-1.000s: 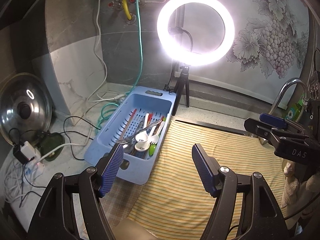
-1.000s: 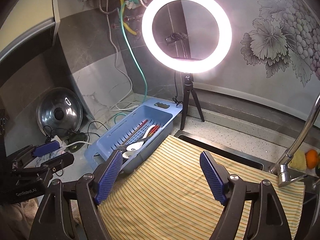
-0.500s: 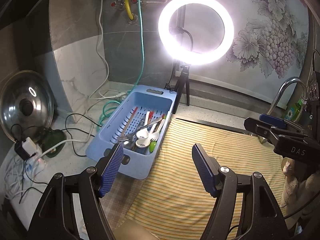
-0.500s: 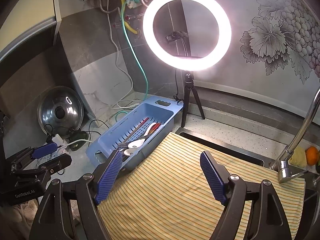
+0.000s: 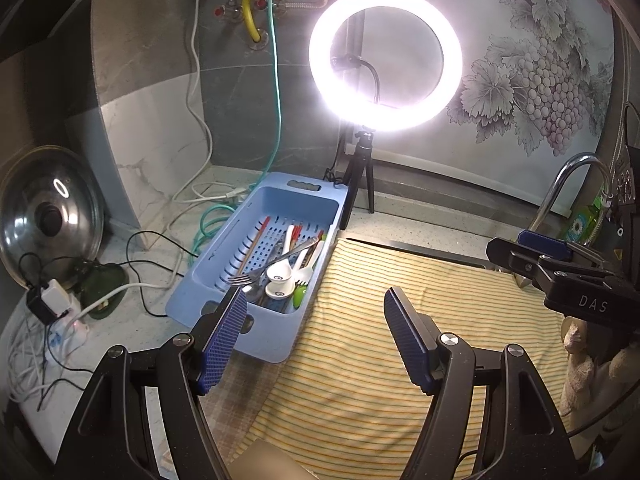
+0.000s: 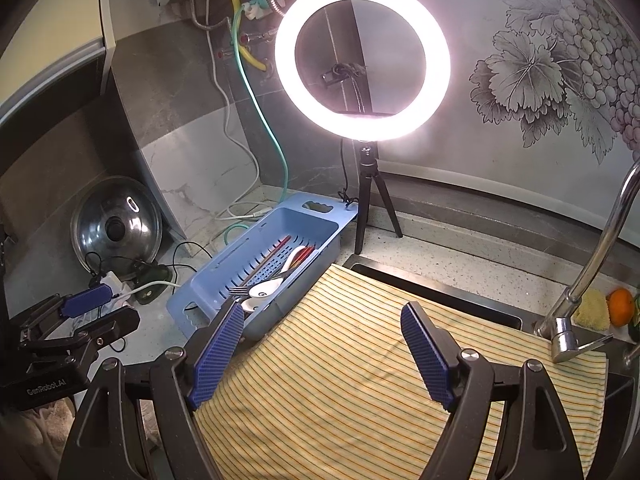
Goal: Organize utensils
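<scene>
Both views have drifted slightly: the blue basket (image 5: 256, 276) now sits a touch lower in the left view, and the ring light (image 6: 362, 60) slid right in the right view.

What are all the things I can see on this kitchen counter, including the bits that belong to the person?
Basket: one, blue, left of the striped cloth.
Utensils: several in the basket; metal fork, white spoons, red-tipped chopsticks, one green piece.
Cloth: one, yellow-striped, spread over the sink.
Ring light: one, white, lit, on a black tripod behind the basket.
Pot lid: one, steel, leaning at far left.
Power strip and cables: white and black, left counter.
Hoses: green and yellow, on the wall.
Tap: one, chrome, right.
Orange and yellow sponge: beside the tap.
Left claw: black with blue pads, open, holding nothing.
Right claw: same, open, holding nothing.
</scene>
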The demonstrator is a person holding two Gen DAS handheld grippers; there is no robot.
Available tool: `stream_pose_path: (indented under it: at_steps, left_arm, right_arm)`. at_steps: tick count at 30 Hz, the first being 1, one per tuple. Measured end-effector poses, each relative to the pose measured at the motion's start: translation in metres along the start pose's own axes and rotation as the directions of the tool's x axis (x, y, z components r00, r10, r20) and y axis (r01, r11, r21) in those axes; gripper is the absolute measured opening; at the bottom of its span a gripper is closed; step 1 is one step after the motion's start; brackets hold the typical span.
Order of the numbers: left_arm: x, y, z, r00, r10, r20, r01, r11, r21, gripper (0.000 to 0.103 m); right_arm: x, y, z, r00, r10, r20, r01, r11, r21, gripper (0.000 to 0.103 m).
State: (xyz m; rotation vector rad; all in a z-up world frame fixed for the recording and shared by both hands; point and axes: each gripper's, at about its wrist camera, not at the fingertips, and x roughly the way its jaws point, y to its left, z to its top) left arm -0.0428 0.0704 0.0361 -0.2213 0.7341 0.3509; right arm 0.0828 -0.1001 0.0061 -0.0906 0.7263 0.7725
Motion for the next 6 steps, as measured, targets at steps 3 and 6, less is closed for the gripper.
stream_pose_path:
  at_steps: [3,6]
  left_arm:
    - [0.0009,0.0003,0.0002,1.000,0.003,0.009,-0.003,1.000,0.008,0.071]
    - [0.0022,0.0005,-0.0005,1.000,0.002,0.012,-0.002,1.000,0.010,0.071]
  right_arm:
    - [0.0025,-0.0008,-0.0003,1.000,-0.001,-0.005,0.001,1.000,0.001,0.078]
    - [0.0054,-0.0033,-0.0005,1.000,-0.002,-0.010,0.002,1.000,0.007,0.078]
